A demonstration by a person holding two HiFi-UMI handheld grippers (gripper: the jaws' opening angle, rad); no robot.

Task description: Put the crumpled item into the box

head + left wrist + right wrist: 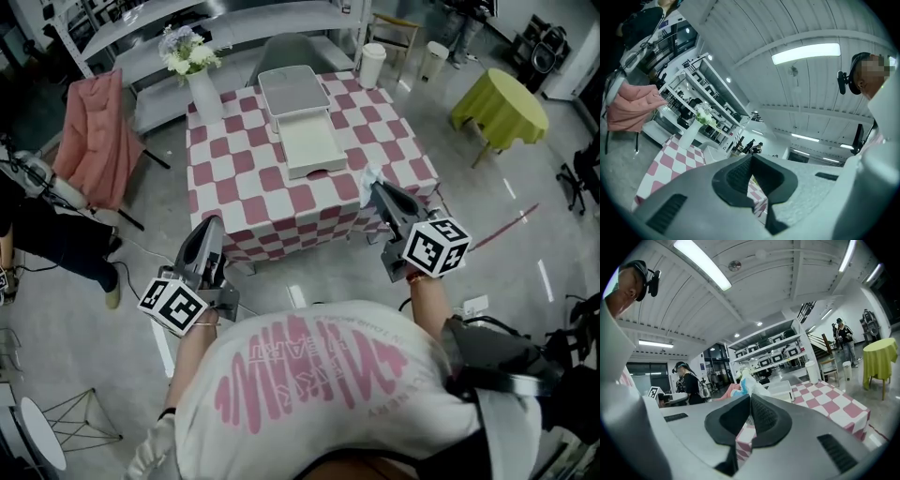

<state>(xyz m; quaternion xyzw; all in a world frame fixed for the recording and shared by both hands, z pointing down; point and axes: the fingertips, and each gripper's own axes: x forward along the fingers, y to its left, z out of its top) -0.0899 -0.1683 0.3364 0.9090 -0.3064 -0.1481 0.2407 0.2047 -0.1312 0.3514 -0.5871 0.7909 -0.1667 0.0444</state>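
We are in the carrying step. Our right gripper (380,193) has its jaws closed on the crumpled item (368,176), a pale wad with a touch of blue that sticks out past the jaw tips. It hangs by the near right corner of the table (234,187). The box (315,150) sits open and white in the middle of the table, towards its far side, with its lid (292,92) lying back beyond it. As far as we can see, nothing is in it yet. Our left gripper (210,225) waits off the near left corner of the table, its jaws pressed together on nothing.

We judge that the next move calls for a reach forward and to the left across the table until the wad is above the open box, then a lowering and a release. The wad looks light, so it may cling to a jaw or bounce off the rim if let go from high up.

The table wears a pink and white checked cloth that drapes over its edges. A vase of flowers (197,75) stands at its far left corner. Left of the table is a chair hung with pink cloth (94,141). Right of it, well apart, is a small round table under a yellow-green cloth (500,105). Beyond it are a grey chair (291,52), white bins (373,64) and long shelves (187,28), and the floor around it is grey
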